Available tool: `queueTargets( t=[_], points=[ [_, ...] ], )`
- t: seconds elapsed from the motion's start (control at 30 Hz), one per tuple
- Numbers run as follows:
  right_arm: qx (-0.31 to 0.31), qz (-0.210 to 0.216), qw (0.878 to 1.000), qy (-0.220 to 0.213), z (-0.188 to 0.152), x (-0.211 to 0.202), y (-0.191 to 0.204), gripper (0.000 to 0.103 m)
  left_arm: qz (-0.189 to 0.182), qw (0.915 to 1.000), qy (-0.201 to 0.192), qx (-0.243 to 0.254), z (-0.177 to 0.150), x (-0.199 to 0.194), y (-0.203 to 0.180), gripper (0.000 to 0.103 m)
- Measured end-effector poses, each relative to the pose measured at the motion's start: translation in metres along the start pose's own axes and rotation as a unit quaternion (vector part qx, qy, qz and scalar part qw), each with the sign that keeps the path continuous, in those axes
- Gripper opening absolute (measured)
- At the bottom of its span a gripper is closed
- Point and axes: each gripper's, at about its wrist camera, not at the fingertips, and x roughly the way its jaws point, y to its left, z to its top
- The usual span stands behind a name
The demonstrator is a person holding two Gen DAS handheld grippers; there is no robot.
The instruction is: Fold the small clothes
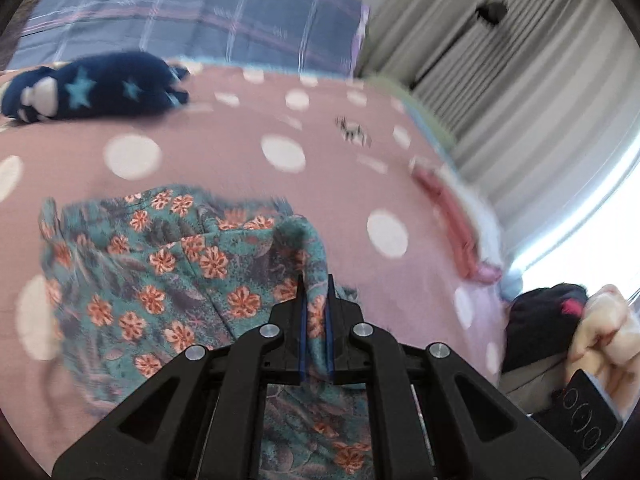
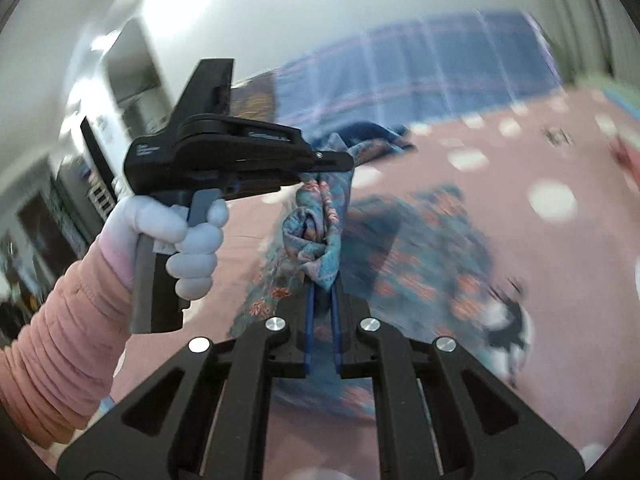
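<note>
Holding the floral garment [image 1: 168,280] in both tools: my left gripper [image 1: 315,292] pinches a raised fold, my right gripper [image 2: 322,300] clamps a bunched corner, the rest draped on the pink dotted bedspread [image 1: 224,132]. Lettering on the left gripper's body reads too blurred. Navy star-print clothing [image 1: 96,86] lies well apart; bedspread edge near curtain [image 1: 500,92].

I see my black left gripper [image 2: 320,172] with blue finger pads [image 1: 326,320], silver screws; at eight o'clock, pink ribbed sleeve [image 2: 60,328], white-gloved hand [image 2: 188,236].
</note>
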Motion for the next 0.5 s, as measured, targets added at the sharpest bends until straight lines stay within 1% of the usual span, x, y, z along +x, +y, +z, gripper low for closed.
queueTargets(
  t=[0.03, 0.13, 0.17, 0.23, 0.37, 0.5],
  points=[
    [0.017, 0.003, 1.0, 0.007, -0.003, 0.0, -0.012, 0.006, 0.006, 0.9999, 0.014, 0.001, -0.002, 0.016, -0.006, 0.006],
    [0.074, 0.008, 0.997, 0.029, -0.015, 0.003, -0.055, 0.006, 0.029, 0.9987, 0.04, 0.015, -0.007, 0.048, -0.018, 0.006],
    [0.088, 0.009, 0.995, 0.035, -0.02, 0.003, -0.066, 0.006, 0.035, 0.9982, 0.045, 0.018, -0.009, 0.052, -0.02, 0.006],
    [0.116, 0.025, 0.992, 0.047, -0.028, 0.006, -0.081, 0.006, 0.053, 0.9967, 0.057, 0.024, -0.009, 0.061, -0.023, 0.006],
    [0.142, 0.053, 0.987, 0.062, -0.04, 0.006, -0.092, 0.006, 0.067, 0.9956, 0.057, 0.033, -0.012, 0.061, -0.026, 0.006],
    [0.162, 0.088, 0.981, 0.058, -0.035, 0.003, -0.101, 0.005, 0.074, 0.9946, 0.045, 0.057, -0.015, 0.053, -0.046, 0.006]
  ],
)
